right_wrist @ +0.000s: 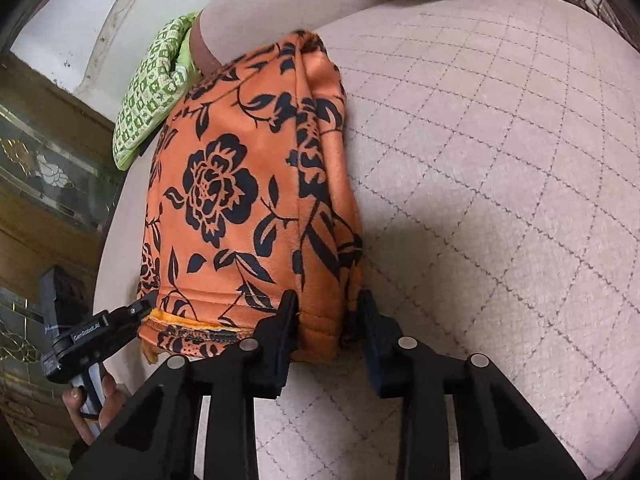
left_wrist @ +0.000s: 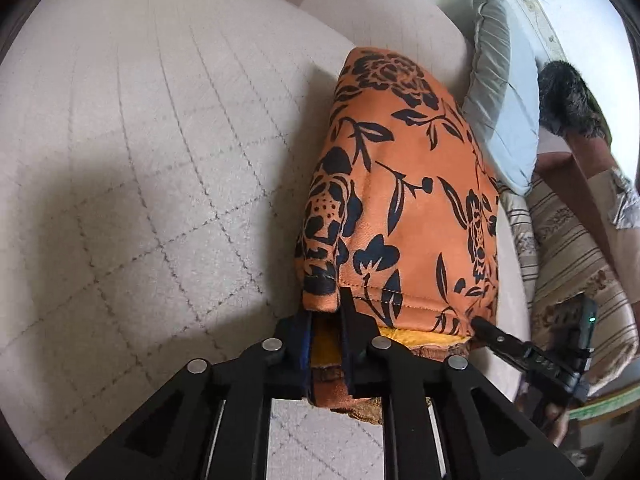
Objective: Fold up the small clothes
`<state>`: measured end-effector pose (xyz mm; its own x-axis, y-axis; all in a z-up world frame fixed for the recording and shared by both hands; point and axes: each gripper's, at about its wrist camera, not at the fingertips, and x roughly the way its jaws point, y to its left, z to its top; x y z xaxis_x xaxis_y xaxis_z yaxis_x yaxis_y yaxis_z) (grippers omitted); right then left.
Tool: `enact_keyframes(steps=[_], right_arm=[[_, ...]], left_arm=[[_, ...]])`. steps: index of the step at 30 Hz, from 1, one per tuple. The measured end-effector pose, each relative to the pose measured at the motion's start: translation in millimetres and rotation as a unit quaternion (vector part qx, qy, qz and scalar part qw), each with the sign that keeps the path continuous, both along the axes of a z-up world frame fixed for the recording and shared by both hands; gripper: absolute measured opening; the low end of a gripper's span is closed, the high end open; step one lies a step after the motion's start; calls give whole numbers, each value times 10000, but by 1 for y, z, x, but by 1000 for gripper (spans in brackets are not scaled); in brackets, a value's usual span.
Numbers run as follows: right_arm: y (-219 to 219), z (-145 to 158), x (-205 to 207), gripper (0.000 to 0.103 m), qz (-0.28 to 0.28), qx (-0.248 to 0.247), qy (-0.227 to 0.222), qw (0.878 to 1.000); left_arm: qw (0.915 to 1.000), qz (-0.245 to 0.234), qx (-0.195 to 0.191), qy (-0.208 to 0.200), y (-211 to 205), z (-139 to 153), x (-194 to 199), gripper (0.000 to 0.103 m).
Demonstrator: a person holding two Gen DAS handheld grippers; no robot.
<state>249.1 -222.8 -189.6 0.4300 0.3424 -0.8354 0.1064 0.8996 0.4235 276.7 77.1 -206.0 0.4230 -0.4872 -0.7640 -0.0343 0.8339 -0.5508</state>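
— Where's the orange flowered garment?
— Folded on the quilted bed cover, near its edge, a green patterned cloth just past it.
— And the tongs?
— Left tongs are clamped on the near hem's corner. Right tongs straddle the other corner; whether they pinch it, I can't tell.

Quilted beige cover, grid-stitched, spread beneath and ahead of the claw. Grey-blue pillow, far ahead and right. Striped brown-cream cushion, right of claw. Green patterned cloth, far ahead and left.
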Motion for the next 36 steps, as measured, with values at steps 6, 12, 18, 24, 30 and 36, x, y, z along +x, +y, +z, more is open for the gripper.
enact_keyframes(steps=[6, 12, 18, 24, 30, 36], right_arm=[[5, 12, -50, 50, -281, -90, -146, 9995], [23, 27, -103, 58, -326, -166, -289, 9989], [44, 67, -131, 66, -462, -321, -546, 9969], [69, 116, -147, 70, -304, -646, -698, 9950], [70, 143, -160, 70, -438, -881, -685, 9928], [77, 160, -170, 70, -403, -1329, -985, 9854]], left_arm=[[9964, -127, 786, -295, -23, 29, -70, 52], [9908, -154, 1315, -278, -46, 46, -130, 52], [9741, 166, 2117, -775, -67, 93, -183, 56], [9330, 278, 3178, -1668, -94, 148, -226, 59], [9334, 344, 3133, -1717, -100, 169, -250, 59], [9381, 170, 3066, -1605, -102, 179, -260, 59]])
